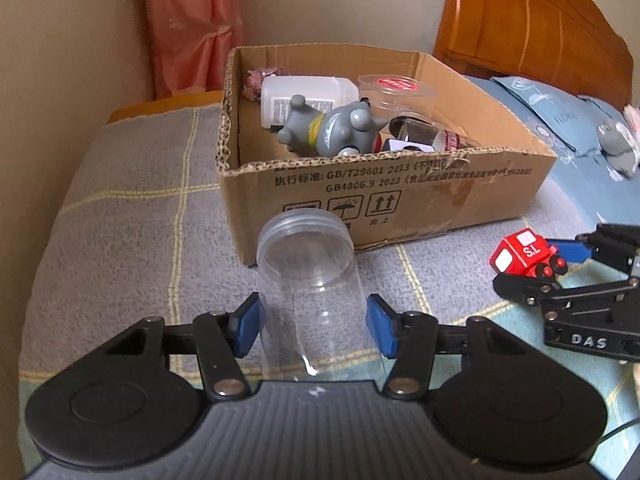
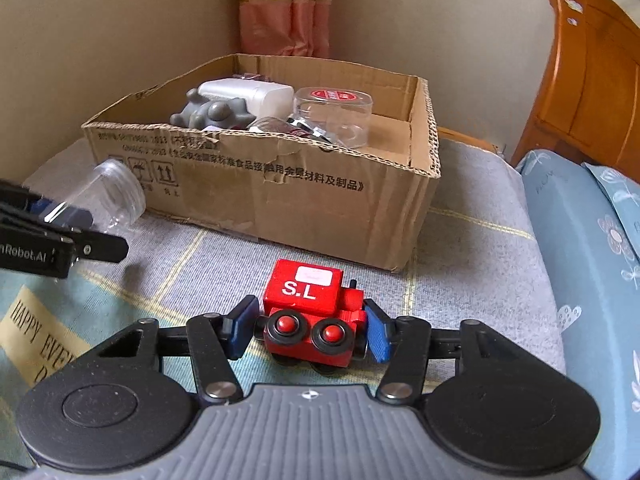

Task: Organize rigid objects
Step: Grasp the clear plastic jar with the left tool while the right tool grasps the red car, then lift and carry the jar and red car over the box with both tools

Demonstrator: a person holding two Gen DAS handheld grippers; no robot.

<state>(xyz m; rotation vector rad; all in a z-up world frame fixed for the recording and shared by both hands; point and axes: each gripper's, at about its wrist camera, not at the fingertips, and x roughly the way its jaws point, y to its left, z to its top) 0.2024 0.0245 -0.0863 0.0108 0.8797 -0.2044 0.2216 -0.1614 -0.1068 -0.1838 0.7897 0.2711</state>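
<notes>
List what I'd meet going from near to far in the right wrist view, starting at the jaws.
right gripper closed on the red toy train → cardboard box → clear lidded tub inside the box → pink curtain at the far wall.

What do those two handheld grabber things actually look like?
Both match. The left gripper and right gripper each have a ribbed grey body, two round black discs, black linkage bars with silver rivets, and blue fingertip pads. White lettering marks their sides. A thin black cable trails by the left one.
</notes>
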